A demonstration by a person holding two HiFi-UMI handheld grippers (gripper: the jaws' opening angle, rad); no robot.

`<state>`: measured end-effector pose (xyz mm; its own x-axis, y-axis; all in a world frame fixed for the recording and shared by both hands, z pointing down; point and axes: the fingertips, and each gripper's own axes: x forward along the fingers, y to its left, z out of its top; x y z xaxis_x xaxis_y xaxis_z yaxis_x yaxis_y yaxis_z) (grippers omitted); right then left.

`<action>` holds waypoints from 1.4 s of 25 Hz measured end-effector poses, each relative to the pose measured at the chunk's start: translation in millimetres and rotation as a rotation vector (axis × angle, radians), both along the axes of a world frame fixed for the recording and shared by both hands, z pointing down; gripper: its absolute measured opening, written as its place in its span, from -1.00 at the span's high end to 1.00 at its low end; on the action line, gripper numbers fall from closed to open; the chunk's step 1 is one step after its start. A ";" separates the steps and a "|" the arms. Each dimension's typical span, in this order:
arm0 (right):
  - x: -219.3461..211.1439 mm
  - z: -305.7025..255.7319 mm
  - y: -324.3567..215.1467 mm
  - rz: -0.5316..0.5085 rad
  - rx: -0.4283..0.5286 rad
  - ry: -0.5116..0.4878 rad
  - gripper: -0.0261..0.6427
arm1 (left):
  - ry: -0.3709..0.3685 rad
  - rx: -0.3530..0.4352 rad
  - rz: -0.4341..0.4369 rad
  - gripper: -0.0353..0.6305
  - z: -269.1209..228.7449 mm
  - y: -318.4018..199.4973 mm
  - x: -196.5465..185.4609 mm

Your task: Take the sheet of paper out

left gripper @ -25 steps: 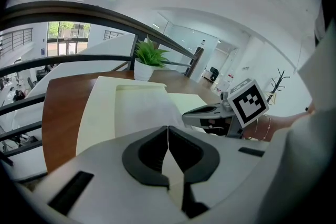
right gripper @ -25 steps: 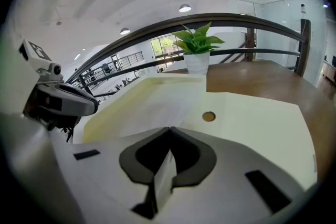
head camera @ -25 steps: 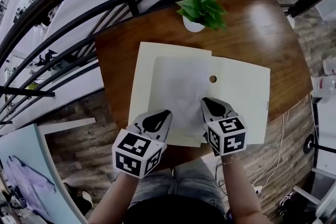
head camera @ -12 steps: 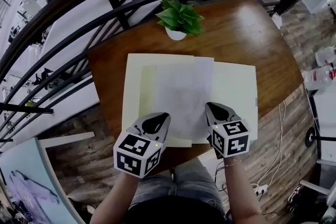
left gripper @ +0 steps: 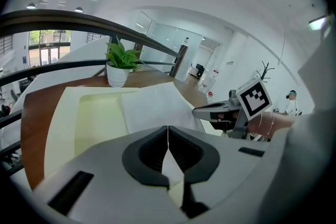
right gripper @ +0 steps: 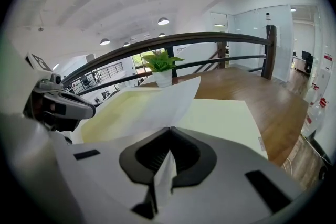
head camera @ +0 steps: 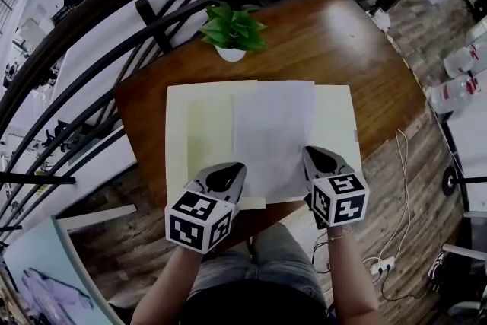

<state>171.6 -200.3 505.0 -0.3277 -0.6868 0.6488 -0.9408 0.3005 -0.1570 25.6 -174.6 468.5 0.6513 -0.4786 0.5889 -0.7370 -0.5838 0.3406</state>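
Observation:
A white sheet of paper (head camera: 274,137) lies over an open cream folder (head camera: 179,141) on the wooden table (head camera: 327,42). My left gripper (head camera: 226,173) is shut on the sheet's near edge at its left part. My right gripper (head camera: 316,158) is shut on the near right corner. In the left gripper view the sheet (left gripper: 152,107) runs from the closed jaws out over the folder (left gripper: 94,118). In the right gripper view the sheet (right gripper: 157,105) rises in a curve from the closed jaws, lifted off the folder's right leaf (right gripper: 220,118).
A small potted plant (head camera: 230,30) in a white pot stands at the table's far edge. A dark metal railing (head camera: 152,19) curves behind and to the left of the table. Cables lie on the wooden floor (head camera: 399,156) to the right.
The sheet has slid to the right across the folder, held by both grippers, and now covers the folder's middle fold. The head view has also shifted.

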 end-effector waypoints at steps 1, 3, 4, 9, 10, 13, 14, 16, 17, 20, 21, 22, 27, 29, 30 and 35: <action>3.7 -1.5 1.9 0.010 0.002 0.001 0.84 | 0.005 0.000 0.009 0.84 -1.2 0.8 4.1; 11.8 -5.7 5.6 0.032 0.009 0.005 0.84 | 0.018 0.001 0.028 0.84 -4.0 1.7 12.5; 16.0 -8.0 7.1 0.045 0.014 0.006 0.84 | 0.021 0.003 0.038 0.84 -5.0 2.0 16.5; 34.3 -15.1 16.6 0.099 0.031 0.012 0.84 | 0.030 0.009 0.094 0.84 -8.0 6.4 34.8; 38.2 -16.4 19.1 0.109 0.034 0.014 0.84 | 0.031 0.012 0.105 0.84 -8.7 7.4 38.5; 49.6 -21.0 25.8 0.144 0.048 0.019 0.84 | 0.036 0.019 0.130 0.84 -11.5 10.0 46.9; 53.2 -22.8 27.9 0.156 0.053 0.019 0.84 | 0.038 0.022 0.138 0.84 -12.9 11.1 48.9; 60.3 -27.3 32.1 0.181 0.064 0.019 0.84 | 0.042 0.030 0.153 0.84 -16.1 13.2 52.3; 63.6 -30.1 34.1 0.192 0.070 0.021 0.84 | 0.043 0.034 0.160 0.84 -17.7 14.2 53.6; 70.9 -40.3 39.7 0.219 0.093 0.028 0.84 | 0.048 0.047 0.173 0.84 -22.1 16.0 54.6; 72.5 -43.9 41.8 0.226 0.101 0.031 0.84 | 0.049 0.050 0.176 0.84 -23.2 16.8 54.1; 73.8 -47.3 43.9 0.231 0.110 0.035 0.84 | 0.050 0.053 0.178 0.84 -24.2 17.7 53.5; 77.3 -66.8 52.6 0.248 0.159 0.054 0.84 | 0.052 0.085 0.195 0.84 -34.2 21.1 50.4; 75.1 -75.9 55.0 0.248 0.182 0.042 0.84 | 0.057 0.102 0.198 0.84 -40.2 22.6 48.3; 73.2 -80.8 56.4 0.248 0.193 0.028 0.84 | 0.062 0.106 0.197 0.84 -43.2 23.6 47.1; 64.7 -108.0 62.9 0.243 0.246 -0.001 0.84 | 0.083 0.122 0.182 0.84 -57.0 27.7 39.5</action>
<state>236.4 -137.4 397.0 -0.1363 -0.8807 0.4537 -0.9893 0.0970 -0.1089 65.1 -146.9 411.5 0.7772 -0.4135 0.4743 -0.5883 -0.7450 0.3146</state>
